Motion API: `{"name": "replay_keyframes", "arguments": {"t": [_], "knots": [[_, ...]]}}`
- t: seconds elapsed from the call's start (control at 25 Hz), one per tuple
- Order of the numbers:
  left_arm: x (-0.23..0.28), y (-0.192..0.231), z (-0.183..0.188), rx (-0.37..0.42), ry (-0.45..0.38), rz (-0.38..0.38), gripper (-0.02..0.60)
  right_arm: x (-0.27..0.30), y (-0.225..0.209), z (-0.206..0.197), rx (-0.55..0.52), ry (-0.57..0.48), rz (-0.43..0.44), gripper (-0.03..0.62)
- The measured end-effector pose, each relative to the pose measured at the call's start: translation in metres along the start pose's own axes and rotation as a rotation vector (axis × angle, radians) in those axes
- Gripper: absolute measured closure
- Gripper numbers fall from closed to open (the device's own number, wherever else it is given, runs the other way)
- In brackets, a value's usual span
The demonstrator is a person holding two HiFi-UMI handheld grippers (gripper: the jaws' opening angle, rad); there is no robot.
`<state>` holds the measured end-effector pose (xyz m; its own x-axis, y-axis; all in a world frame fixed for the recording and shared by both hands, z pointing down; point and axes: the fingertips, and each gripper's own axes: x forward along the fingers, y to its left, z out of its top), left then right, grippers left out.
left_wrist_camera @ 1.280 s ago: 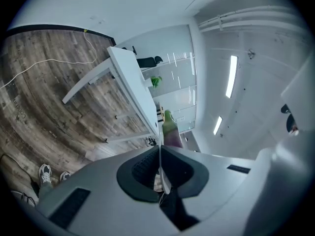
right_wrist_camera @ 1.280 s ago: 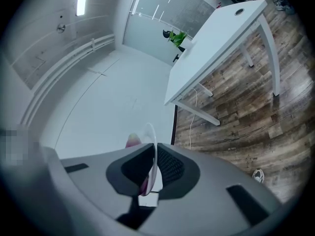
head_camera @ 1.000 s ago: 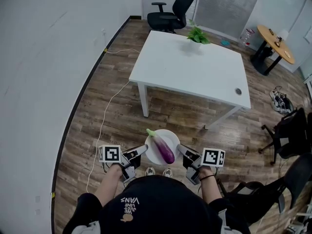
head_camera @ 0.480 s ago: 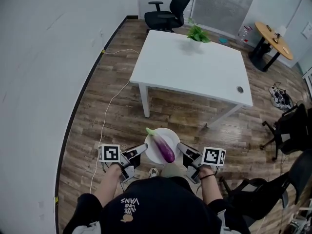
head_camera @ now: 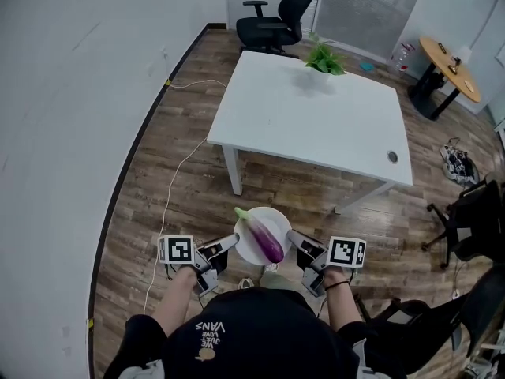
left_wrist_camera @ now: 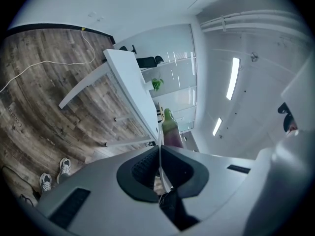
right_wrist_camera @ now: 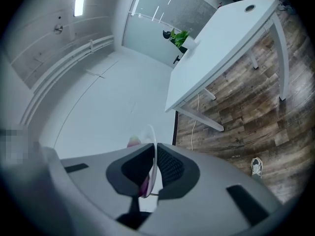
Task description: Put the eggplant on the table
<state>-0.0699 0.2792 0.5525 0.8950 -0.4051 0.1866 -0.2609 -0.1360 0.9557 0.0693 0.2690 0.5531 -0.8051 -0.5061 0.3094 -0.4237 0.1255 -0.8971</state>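
Observation:
A purple eggplant (head_camera: 265, 236) with a green stem lies on a white plate (head_camera: 246, 250) that I carry in front of me above the wooden floor. My left gripper (head_camera: 233, 239) is shut on the plate's left rim, and my right gripper (head_camera: 290, 236) is shut on its right rim. In the left gripper view the plate's thin edge (left_wrist_camera: 160, 154) runs between the pads, with the eggplant (left_wrist_camera: 170, 129) beyond. The right gripper view shows the plate's rim (right_wrist_camera: 153, 151) clamped edge-on. The white table (head_camera: 312, 113) stands ahead, a short way off.
A potted green plant (head_camera: 322, 60) sits at the table's far edge. A black office chair (head_camera: 276, 18) stands behind the table, a round wooden table (head_camera: 451, 68) at the far right, dark chairs (head_camera: 473, 227) to my right. A white cable (head_camera: 175, 172) trails over the floor on the left.
I have stepped forward with the plate and eggplant, so the white table sits slightly closer and lower in the head view. Both grips on the plate are unchanged.

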Motion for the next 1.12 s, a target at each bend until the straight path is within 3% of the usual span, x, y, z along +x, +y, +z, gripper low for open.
{"name": "replay_keyframes", "arguments": {"t": [0.56, 1.12], "knots": [[0.081, -0.001, 0.066, -0.001, -0.096, 0.015, 0.560, 0.015, -0.033, 0.111, -0.055, 0.077, 0.024, 0.559], [0.107, 0.011, 0.125, -0.006, -0.118, 0.024, 0.558, 0.053, -0.042, 0.166, -0.046, 0.103, 0.047, 0.559]]}}
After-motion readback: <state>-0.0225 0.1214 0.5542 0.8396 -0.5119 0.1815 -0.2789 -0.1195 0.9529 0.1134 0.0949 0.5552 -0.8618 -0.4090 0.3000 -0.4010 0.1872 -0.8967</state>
